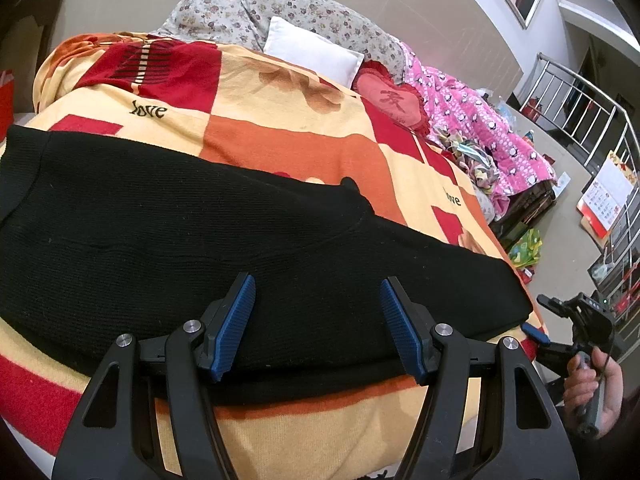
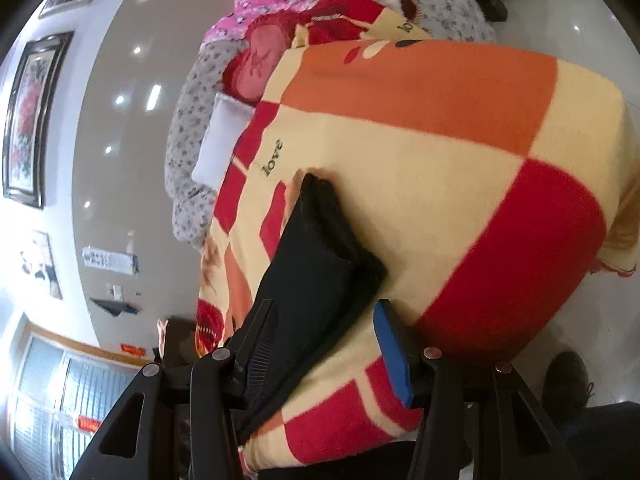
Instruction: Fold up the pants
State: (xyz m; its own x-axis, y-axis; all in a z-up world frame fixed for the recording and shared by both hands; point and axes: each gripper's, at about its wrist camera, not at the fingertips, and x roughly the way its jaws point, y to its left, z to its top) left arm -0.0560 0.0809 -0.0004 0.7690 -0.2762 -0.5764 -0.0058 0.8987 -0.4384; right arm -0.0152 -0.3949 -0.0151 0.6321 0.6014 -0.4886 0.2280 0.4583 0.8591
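Note:
Black knit pants (image 1: pixel 200 240) lie spread flat across a bed with an orange, red and cream blanket (image 1: pixel 280 128). My left gripper (image 1: pixel 318 300) is open, its blue pads hovering over the near edge of the pants. My right gripper (image 2: pixel 324 320) is open at the right end of the pants (image 2: pixel 316 256), which lies between its blue pad (image 2: pixel 394 356) and black finger. It also shows in the left wrist view (image 1: pixel 560 320), held in a hand at the bed's right corner.
A white pillow (image 1: pixel 316 54), floral quilts (image 1: pixel 280 12), a red heart cushion (image 1: pixel 390 100) and a pink quilt (image 1: pixel 480 120) sit at the bed's far side. A metal railing (image 1: pixel 592 120) and boxes stand on the floor at right. My shoe (image 2: pixel 568 380) is by the bed.

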